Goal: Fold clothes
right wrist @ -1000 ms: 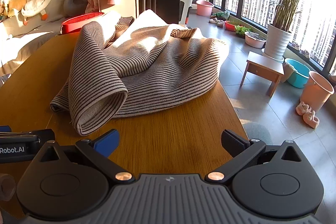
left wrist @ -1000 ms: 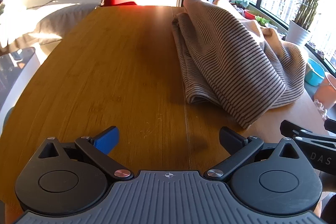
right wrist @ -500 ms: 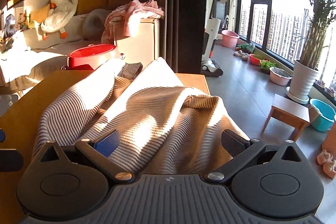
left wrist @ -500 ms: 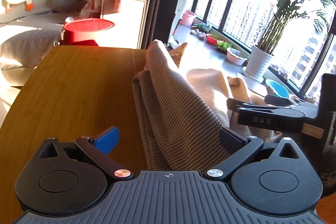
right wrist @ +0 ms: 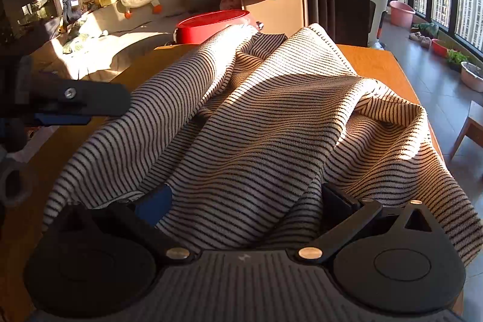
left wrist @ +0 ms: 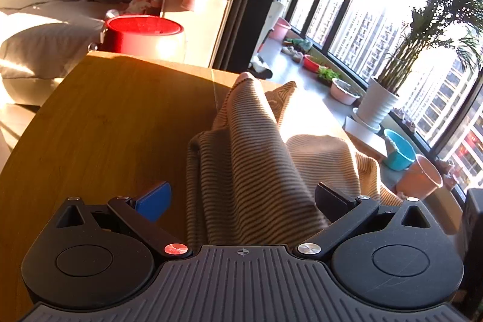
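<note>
The sweater [right wrist: 271,125], striped and crumpled, lies on the table [left wrist: 114,110]; both grippers [left wrist: 241,198] [right wrist: 244,198] stand spread wide over it.

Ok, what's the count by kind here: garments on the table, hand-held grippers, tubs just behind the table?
garment: 1, striped, on the table
hand-held grippers: 2, the left hand-held gripper and the right hand-held gripper
red tub: 1
Total: 4
</note>
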Available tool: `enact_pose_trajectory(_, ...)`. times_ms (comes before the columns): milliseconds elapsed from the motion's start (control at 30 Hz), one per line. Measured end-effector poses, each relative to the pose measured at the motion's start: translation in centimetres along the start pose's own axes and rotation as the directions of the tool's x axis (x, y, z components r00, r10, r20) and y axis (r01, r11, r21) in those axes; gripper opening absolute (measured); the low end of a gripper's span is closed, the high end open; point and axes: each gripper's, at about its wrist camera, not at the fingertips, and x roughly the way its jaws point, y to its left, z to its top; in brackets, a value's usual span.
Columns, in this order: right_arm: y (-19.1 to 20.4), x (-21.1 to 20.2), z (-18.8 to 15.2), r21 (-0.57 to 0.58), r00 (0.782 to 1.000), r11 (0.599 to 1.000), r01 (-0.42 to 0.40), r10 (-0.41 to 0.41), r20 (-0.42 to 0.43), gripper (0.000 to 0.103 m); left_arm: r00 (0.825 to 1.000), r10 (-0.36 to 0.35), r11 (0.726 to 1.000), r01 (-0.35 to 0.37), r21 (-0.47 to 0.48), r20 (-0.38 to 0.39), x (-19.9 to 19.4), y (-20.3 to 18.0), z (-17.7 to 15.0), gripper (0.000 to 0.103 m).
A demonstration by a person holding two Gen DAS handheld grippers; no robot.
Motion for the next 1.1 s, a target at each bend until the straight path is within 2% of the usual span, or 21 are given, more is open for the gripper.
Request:
enact_pose_trajectory(67, 1.6, -1.9, -1.6, 0.016, 0.999, 0.998, -0.053, 0.053, -0.006, 0.103, 1.0, -0.01, 1.0, 0.01, 0.02, -0.017, -0.2, -0.2, -0.6, 0.103)
enact_pose_trajectory(233, 4.7, -5.2, -4.7, 0.082, 0.997, 0.993, -0.079, 0.08, -0.007, 0.103, 0.996, -0.043, 0.998, 0.046, 0.043, -0.082, -0.2, -0.5, -2.1, 0.103)
enact_pose_trajectory(467, 4.7, -6.2, -5.1, 0.045, 0.989, 0.99, -0.135, 0.138, -0.054, 0.103, 0.998, -0.053, 0.994, 0.054, 0.093, -0.017, -1.6, -0.9, -1.4, 0.103)
enact_pose_trajectory(600, 5.7, -6.5, -5.5, -0.07, 0.994, 0.993, -0.095, 0.092, -0.054, 0.103, 0.997, -0.023, 0.991, 0.033, 0.129, -0.075, 0.0, -1.0, -2.0, 0.103)
enact_pose_trajectory(667, 5.4, -7.1, -5.4, -0.086, 0.998, 0.994, -0.064, 0.061, -0.03, 0.103, 0.995, -0.011, 0.992, 0.023, 0.123, -0.103, 0.8, -0.2, -2.6, 0.103)
enact_pose_trajectory(733, 5.0, -8.0, -5.2, -0.111, 1.0, 0.994, -0.008, 0.009, 0.01, 0.102, 0.995, -0.003, 0.994, 0.013, 0.105, -0.097, 0.9, 0.5, -2.7, 0.103)
enact_pose_trajectory(800, 4.7, -9.0, -4.9, -0.139, 0.995, 0.987, 0.075, -0.066, 0.071, 0.091, 0.997, 0.003, 0.997, 0.003, 0.08, -0.077, 0.8, 1.1, -2.4, 0.103)
enact_pose_trajectory(833, 4.5, -9.5, -4.6, -0.15, 0.986, 0.979, 0.136, -0.12, 0.115, 0.089, 0.998, 0.007, 0.998, -0.002, 0.068, -0.067, 0.7, 1.4, -2.3, 0.103)
enact_pose_trajectory(900, 3.9, -10.3, -3.9, -0.165, 0.965, 0.962, 0.218, -0.187, 0.187, 0.067, 0.999, 0.024, 0.999, -0.022, 0.044, -0.043, 0.5, 2.0, -2.0, 0.103)
enact_pose_trajectory(933, 3.7, -10.7, -3.6, -0.17, 0.95, 0.951, 0.258, -0.218, 0.222, 0.063, 0.997, 0.071, 0.997, -0.07, 0.035, -0.014, 0.4, 2.5, -1.6, 0.103)
enact_pose_trajectory(967, 3.5, -10.4, -3.0, -0.172, 0.946, 0.948, 0.267, -0.224, 0.234, 0.061, 0.993, 0.114, 0.993, -0.115, 0.031, 0.014, 0.2, 3.0, -1.2, 0.103)
enact_pose_trajectory(1000, 3.3, -10.2, -2.4, -0.18, 0.951, 0.952, 0.249, -0.204, 0.233, 0.061, 0.989, 0.144, 0.989, -0.145, 0.029, 0.029, 0.1, 3.5, -0.8, 0.103)
enact_pose_trajectory(1100, 4.1, -10.4, -3.0, -0.283, 0.978, 0.953, 0.109, -0.052, 0.201, 0.061, 0.984, 0.176, 0.984, -0.176, 0.002, 0.028, -0.5, 5.2, 0.3, 0.103)
